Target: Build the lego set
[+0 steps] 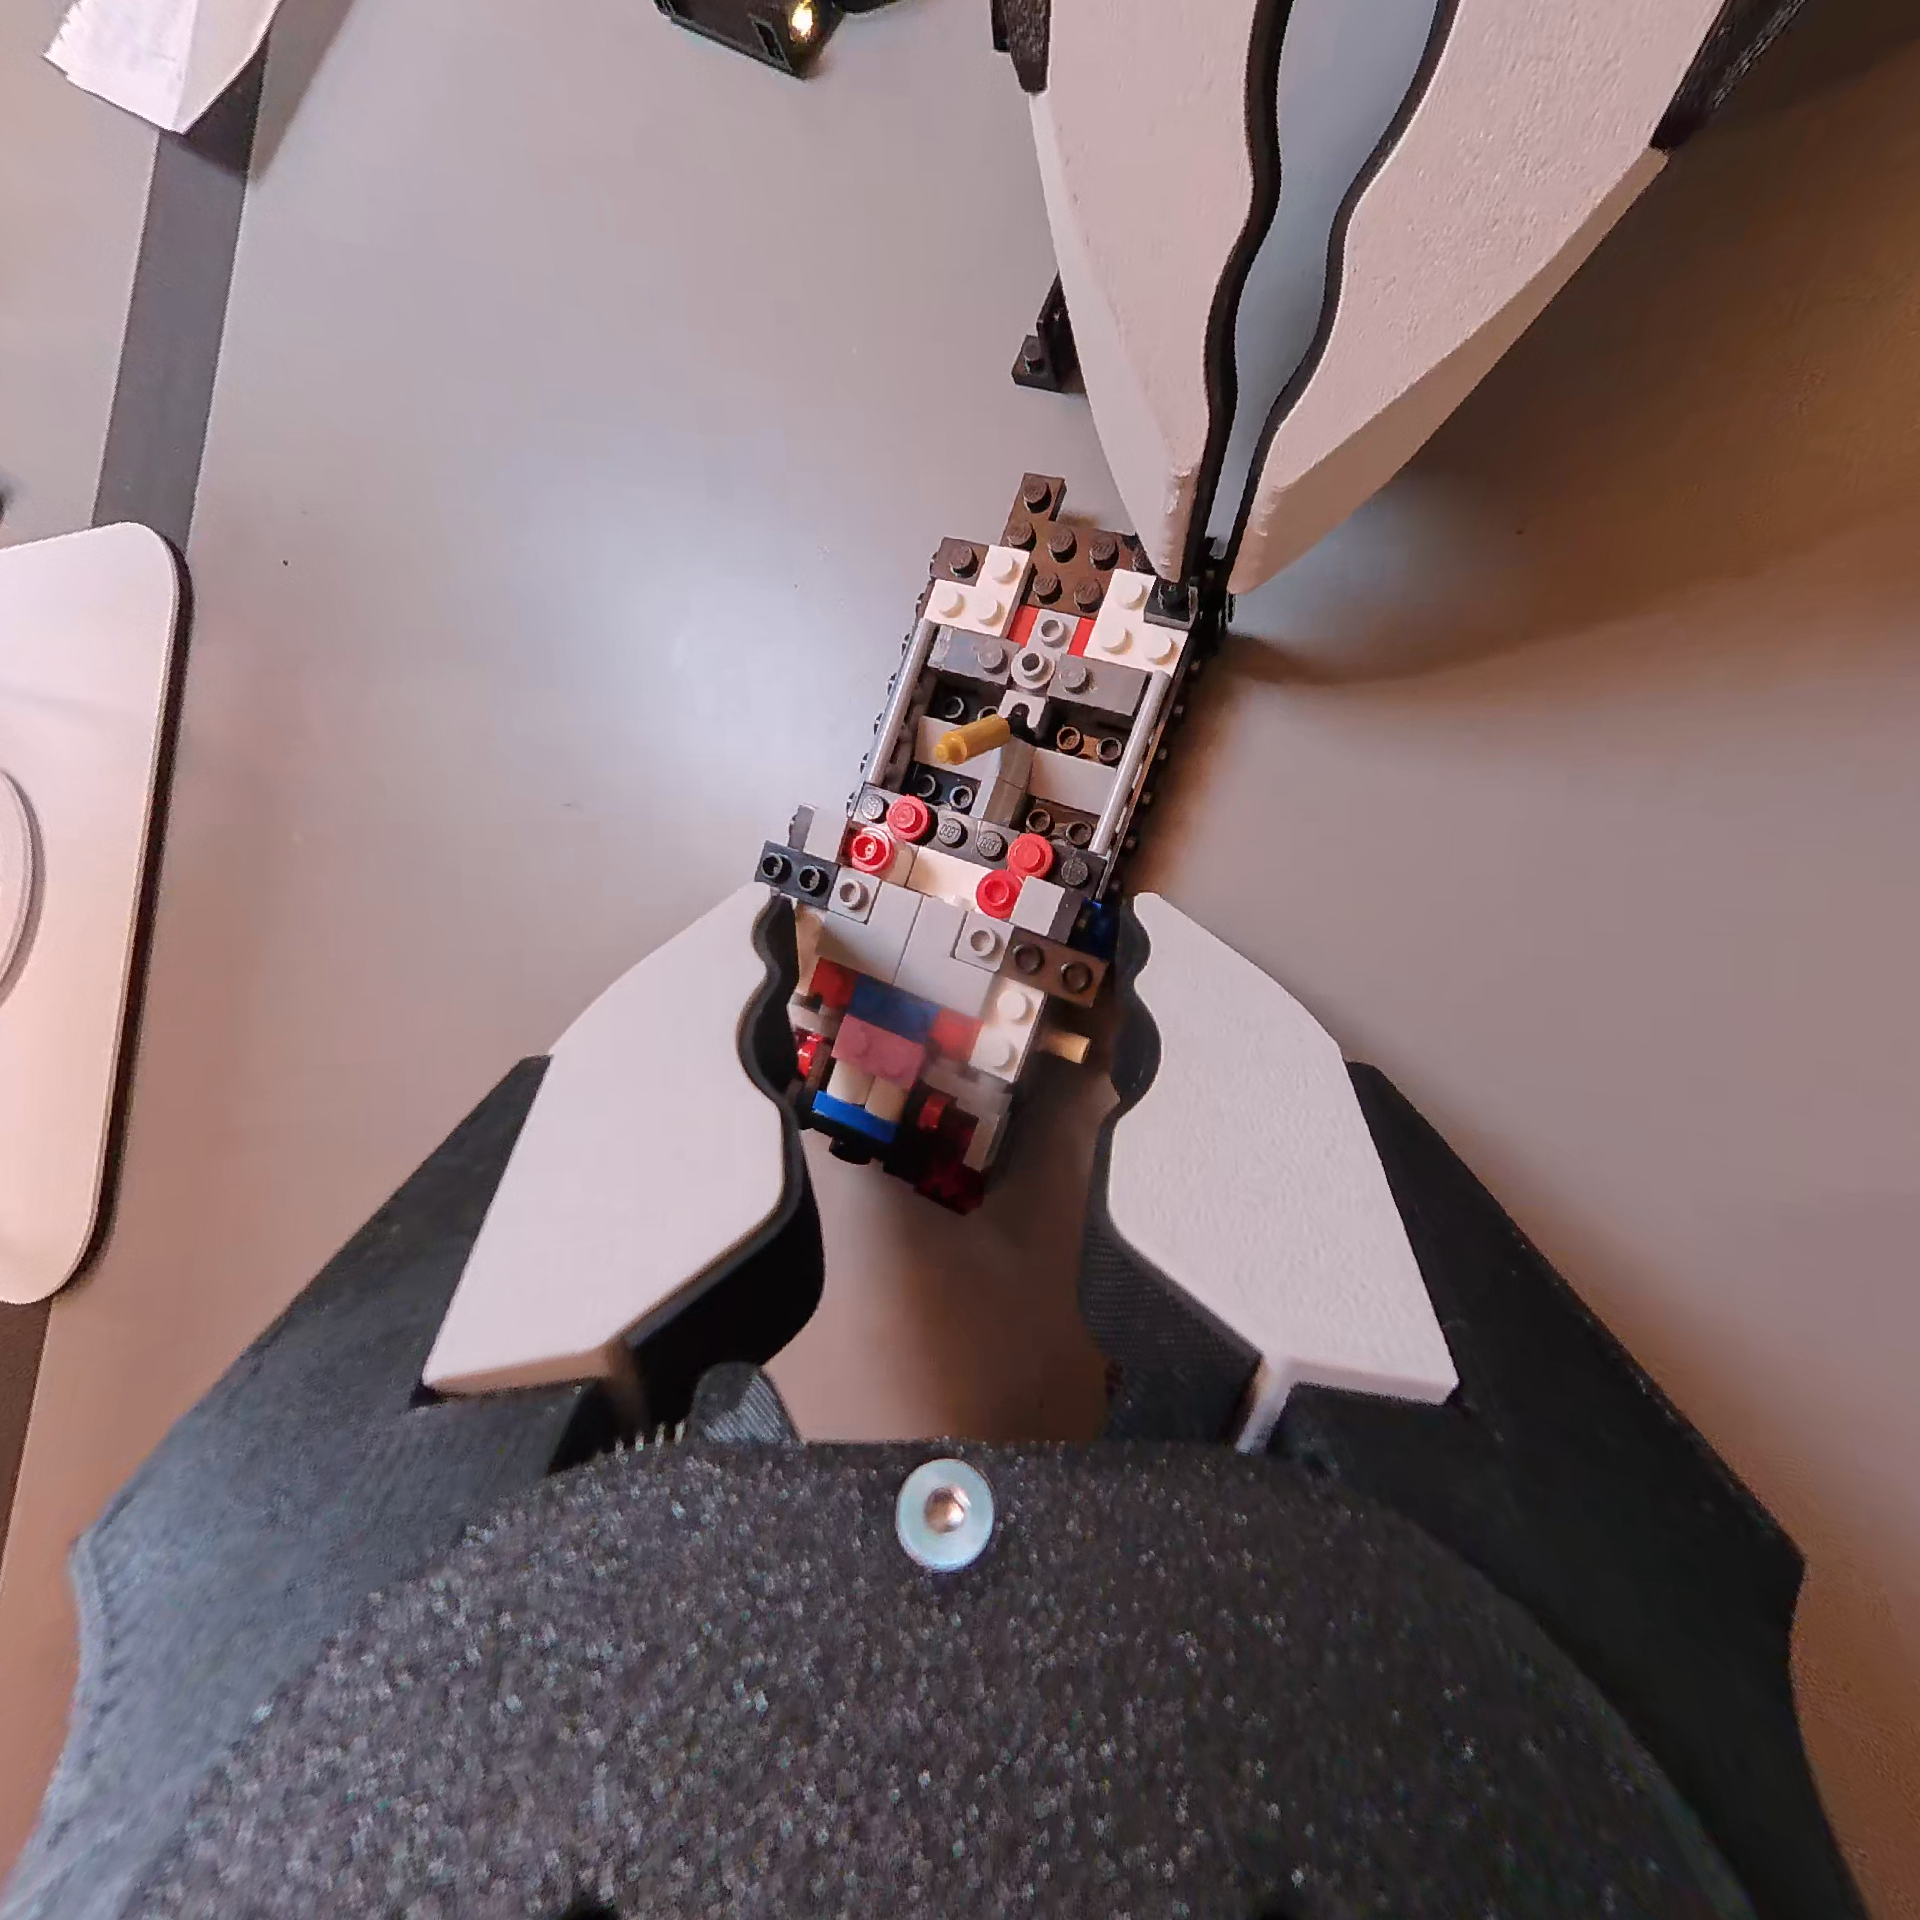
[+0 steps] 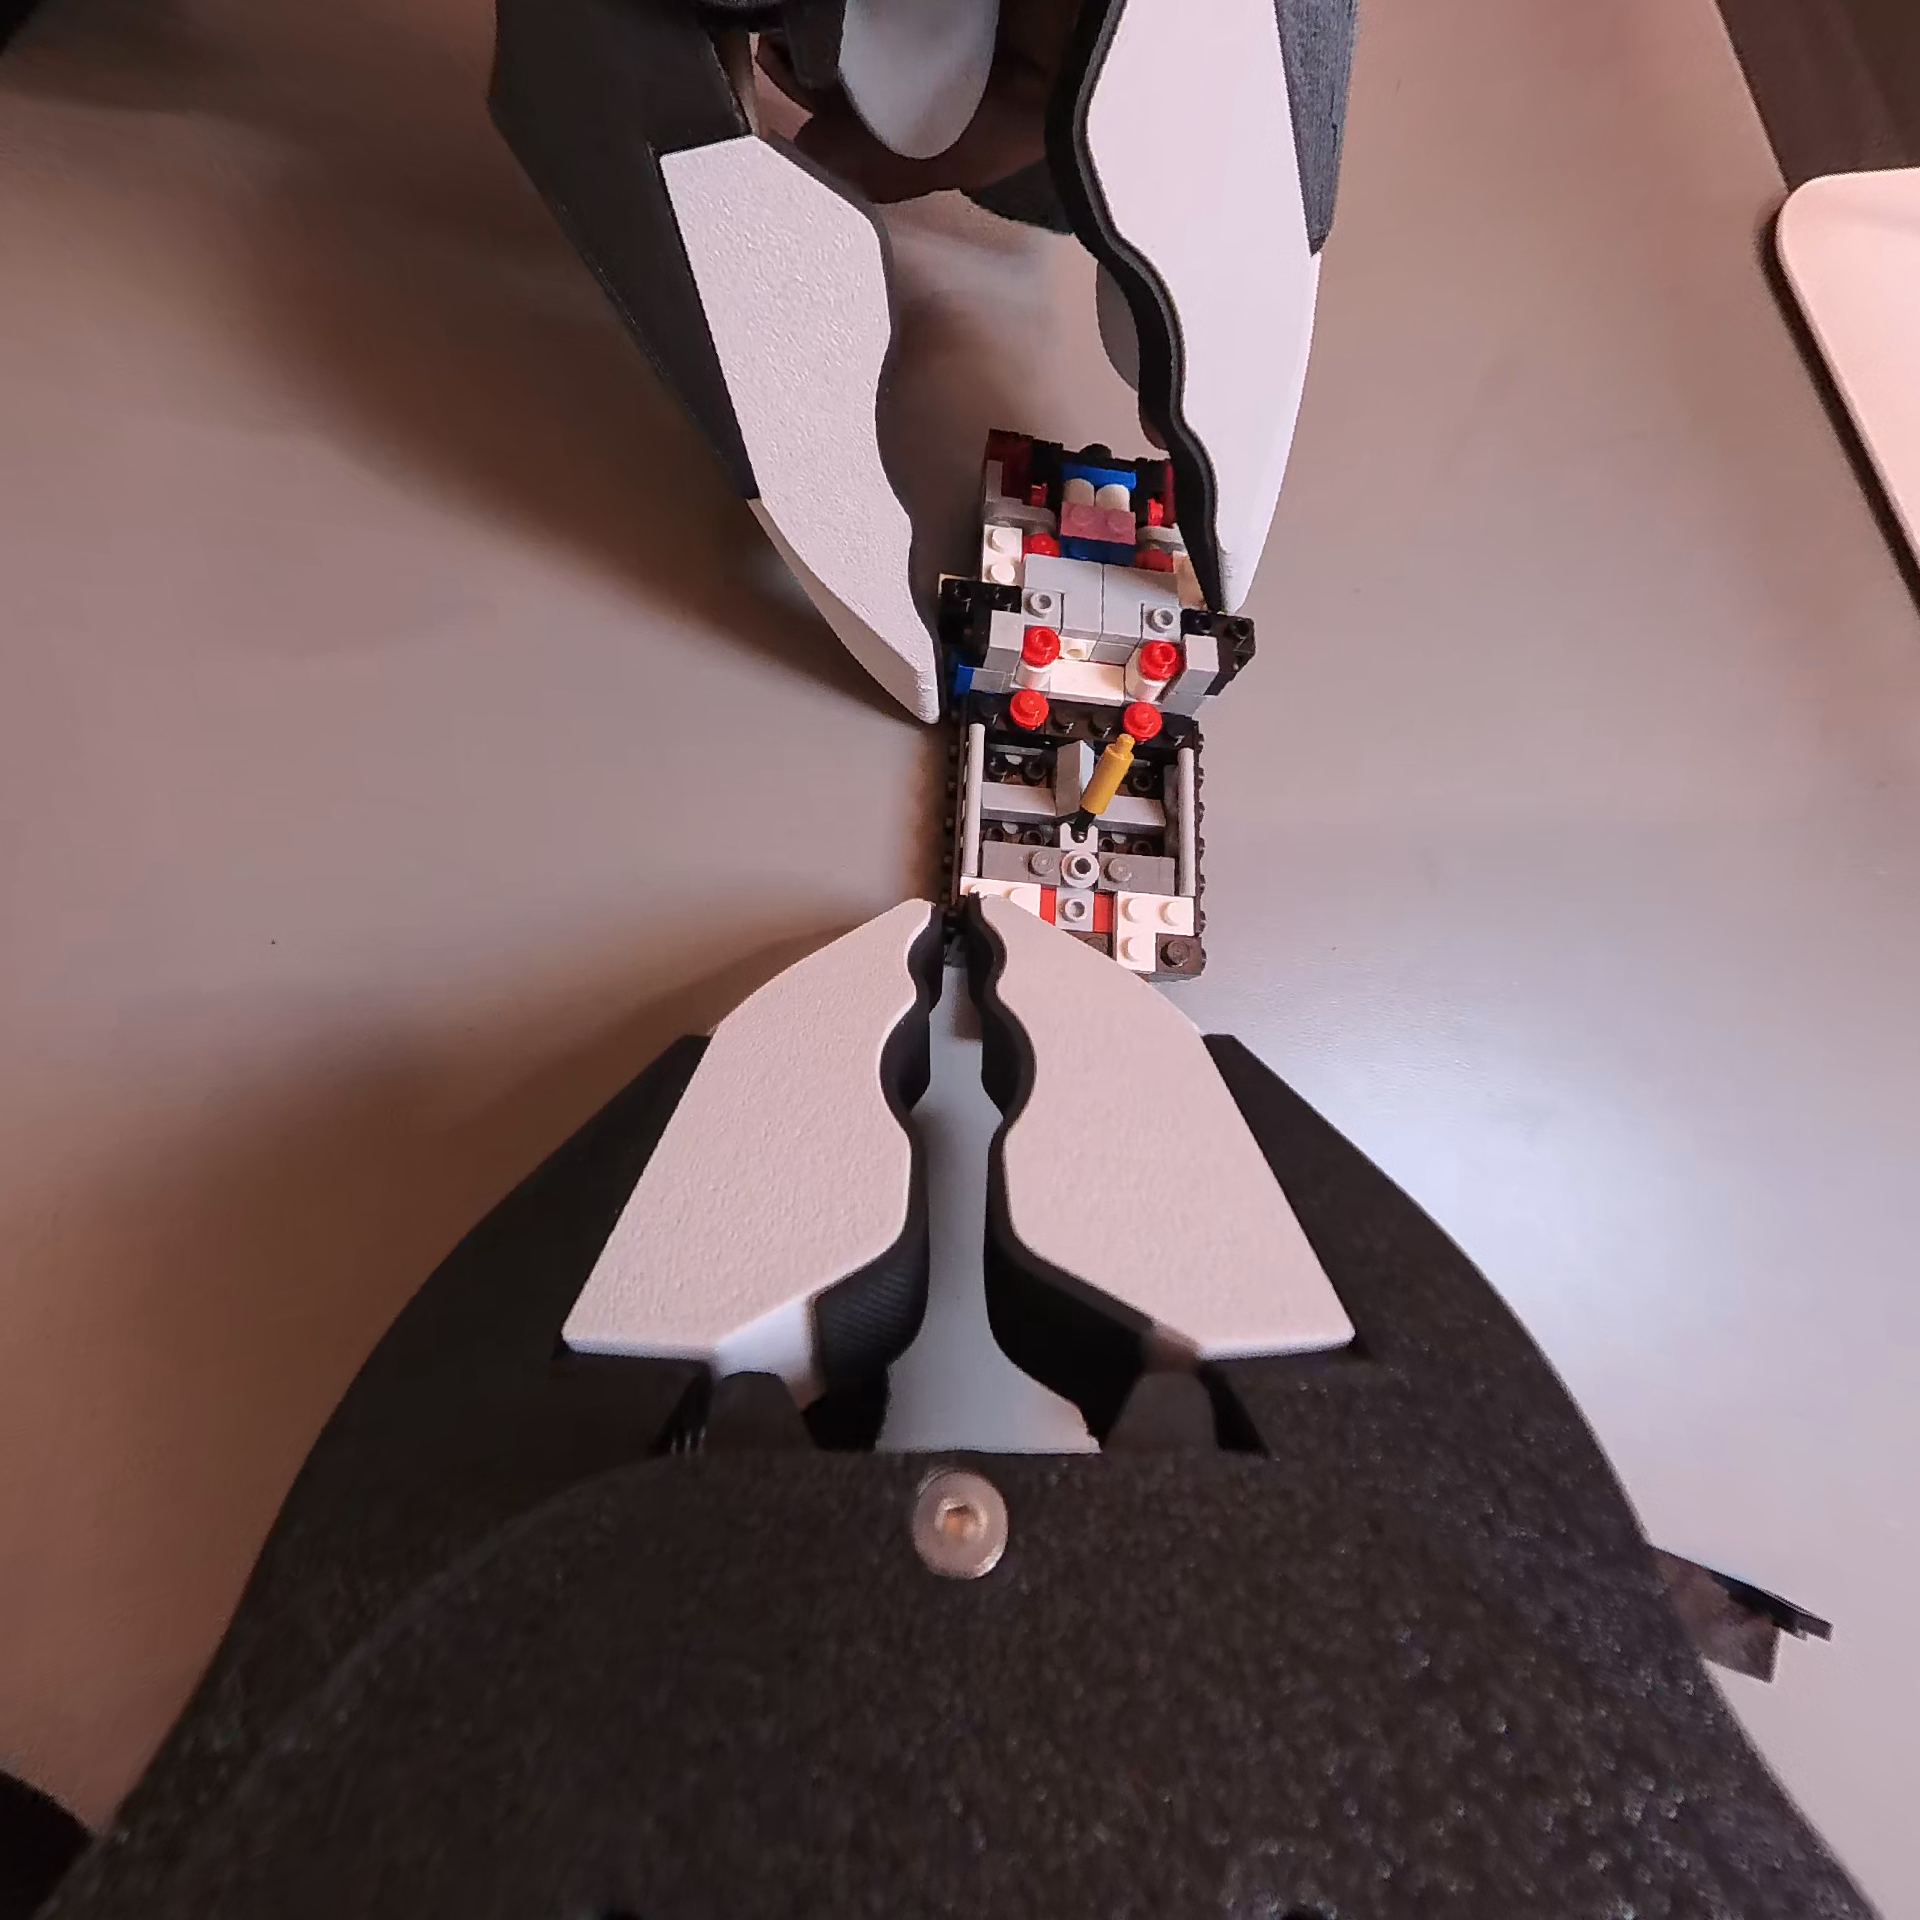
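A small brick model [image 1: 987, 831], a vehicle-like build in grey, white and black with red round studs and a yellow lever, lies on the grey table [image 1: 520, 520]. My left gripper [image 1: 951, 920] straddles its near end, and both pads touch its sides. In the right wrist view the left gripper [image 2: 1081, 655] shows at the model's [image 2: 1081, 748] far end. My right gripper [image 2: 956, 914] is nearly closed. It pinches the black studded side strip [image 2: 948, 821] at the model's near corner. In the left wrist view the right gripper [image 1: 1205, 571] comes in from the top right.
A white board with rounded corners [image 1: 83, 883] lies at the left table edge and shows at the far right in the right wrist view [image 2: 1860, 312]. A small loose black brick piece [image 1: 1044, 353] sits behind the model. A sheet of paper [image 1: 156, 62] and a black device [image 1: 748, 36] lie at the far edge. The tips of one gripper are about 6 cm away from the tips of the other.
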The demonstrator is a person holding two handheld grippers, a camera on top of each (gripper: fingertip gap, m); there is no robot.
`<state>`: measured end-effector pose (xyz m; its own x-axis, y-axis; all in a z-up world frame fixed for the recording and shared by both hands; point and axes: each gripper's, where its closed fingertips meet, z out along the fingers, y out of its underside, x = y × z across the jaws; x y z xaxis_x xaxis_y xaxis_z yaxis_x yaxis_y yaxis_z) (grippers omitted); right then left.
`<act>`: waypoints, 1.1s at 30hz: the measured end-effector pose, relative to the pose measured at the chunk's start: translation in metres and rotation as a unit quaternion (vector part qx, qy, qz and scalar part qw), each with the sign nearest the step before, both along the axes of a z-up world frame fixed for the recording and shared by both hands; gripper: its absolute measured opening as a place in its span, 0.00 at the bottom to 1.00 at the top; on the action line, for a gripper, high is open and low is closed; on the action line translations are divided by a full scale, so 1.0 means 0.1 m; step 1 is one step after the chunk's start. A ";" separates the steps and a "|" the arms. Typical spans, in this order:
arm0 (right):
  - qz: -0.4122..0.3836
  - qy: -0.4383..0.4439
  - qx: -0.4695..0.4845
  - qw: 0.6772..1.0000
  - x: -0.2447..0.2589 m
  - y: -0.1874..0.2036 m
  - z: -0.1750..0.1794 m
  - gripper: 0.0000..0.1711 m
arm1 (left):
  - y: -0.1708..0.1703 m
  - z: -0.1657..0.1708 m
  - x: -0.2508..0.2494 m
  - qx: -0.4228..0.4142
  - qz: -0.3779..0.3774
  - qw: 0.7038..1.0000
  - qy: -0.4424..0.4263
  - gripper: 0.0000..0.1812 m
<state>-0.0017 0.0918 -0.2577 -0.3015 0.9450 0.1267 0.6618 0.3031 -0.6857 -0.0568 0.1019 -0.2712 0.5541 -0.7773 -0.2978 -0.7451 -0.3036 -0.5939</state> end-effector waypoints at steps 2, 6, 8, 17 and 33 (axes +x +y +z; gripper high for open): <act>0.000 -0.001 0.000 1.000 0.00 0.00 -0.01 0.02 | 0.00 0.00 0.00 0.000 0.000 1.000 0.000 0.32; 0.000 -0.003 0.004 1.000 0.00 -0.01 -0.03 0.02 | -0.01 0.00 0.00 0.000 -0.002 1.000 0.002 0.32; 0.001 -0.002 0.004 1.000 0.00 -0.02 -0.03 0.02 | -0.02 0.00 0.00 -0.003 -0.002 1.000 0.003 0.32; 0.024 -0.004 0.012 1.000 0.04 -0.06 -0.03 0.02 | -0.06 0.08 0.03 -0.009 -0.004 1.000 0.002 0.36; -0.069 -0.027 0.048 0.996 0.25 0.29 0.06 0.03 | -0.13 0.01 -0.04 -0.075 0.047 0.996 0.009 0.37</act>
<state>0.0234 0.1204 -0.2514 -0.1776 0.9624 0.2055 0.7364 0.2685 -0.6210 -0.0607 0.0886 -0.2703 0.6223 -0.7588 -0.1924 -0.7189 -0.4567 -0.5241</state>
